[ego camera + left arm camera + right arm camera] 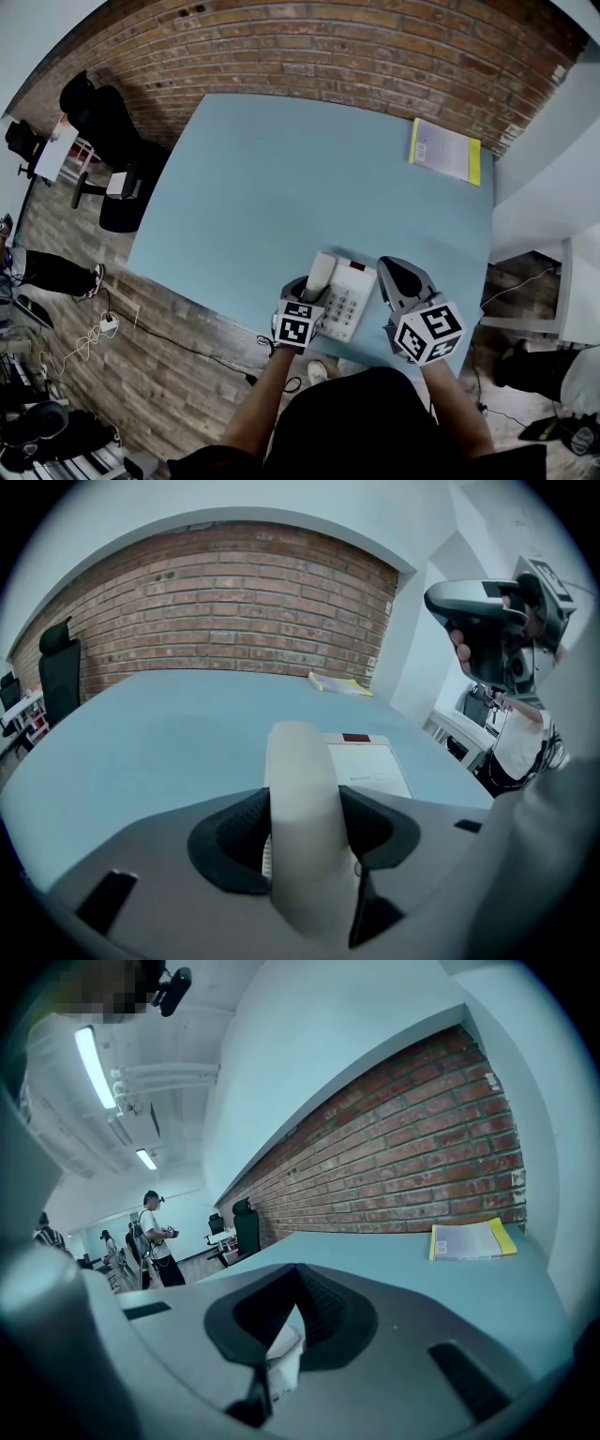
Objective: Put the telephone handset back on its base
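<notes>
The cream telephone handset [321,274] lies along the left side of the white base [352,300], near the table's front edge. My left gripper [312,289] is shut on the handset's near end. In the left gripper view the handset [302,808] fills the gap between the dark pads, with the base [370,766] and its red window just beyond. I cannot tell whether the handset rests fully in its cradle. My right gripper [399,277] hovers just right of the base, tilted up, jaws together and empty. In its own view the right gripper [294,1283] shows a sliver of the base [281,1358] below.
The pale blue table [281,178] stands against a brick wall. A yellow-edged booklet [444,150] lies at its far right corner. A black office chair [108,127] stands left of the table. People [157,1241] stand far off in the room.
</notes>
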A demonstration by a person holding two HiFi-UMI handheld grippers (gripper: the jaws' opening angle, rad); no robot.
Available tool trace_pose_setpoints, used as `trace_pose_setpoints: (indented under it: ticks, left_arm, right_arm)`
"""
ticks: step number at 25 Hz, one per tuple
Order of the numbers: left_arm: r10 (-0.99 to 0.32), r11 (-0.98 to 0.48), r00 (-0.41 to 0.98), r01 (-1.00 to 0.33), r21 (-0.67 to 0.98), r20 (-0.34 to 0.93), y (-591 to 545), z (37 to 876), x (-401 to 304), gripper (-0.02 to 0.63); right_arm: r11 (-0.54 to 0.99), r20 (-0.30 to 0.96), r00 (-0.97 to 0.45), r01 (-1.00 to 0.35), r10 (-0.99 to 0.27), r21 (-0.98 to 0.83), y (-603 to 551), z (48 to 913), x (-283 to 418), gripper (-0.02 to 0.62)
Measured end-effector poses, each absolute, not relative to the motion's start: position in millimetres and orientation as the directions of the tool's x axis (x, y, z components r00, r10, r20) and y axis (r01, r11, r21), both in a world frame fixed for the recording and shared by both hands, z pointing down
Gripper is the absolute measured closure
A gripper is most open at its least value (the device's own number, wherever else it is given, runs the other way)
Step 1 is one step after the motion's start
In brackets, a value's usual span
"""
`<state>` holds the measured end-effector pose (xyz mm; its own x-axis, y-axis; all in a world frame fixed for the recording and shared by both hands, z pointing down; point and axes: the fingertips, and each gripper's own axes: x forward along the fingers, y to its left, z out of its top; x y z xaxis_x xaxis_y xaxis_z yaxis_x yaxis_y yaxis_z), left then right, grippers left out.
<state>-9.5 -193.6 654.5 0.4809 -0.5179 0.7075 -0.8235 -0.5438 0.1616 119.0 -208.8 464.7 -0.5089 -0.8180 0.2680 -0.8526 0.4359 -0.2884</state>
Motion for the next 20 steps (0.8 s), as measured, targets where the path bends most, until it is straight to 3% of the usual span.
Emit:
trace_pose_setpoints:
  ticks: [20]
  left_arm:
    - [-0.553, -0.536, 0.508, -0.823, 0.185, 0.66, -194.5, 649.3, -9.4, 0.376]
  right_arm:
    - [0.447, 0.275, -0.521, -0.847, -0.808, -0.288, -205.0, 468.7, 118.4, 0.583]
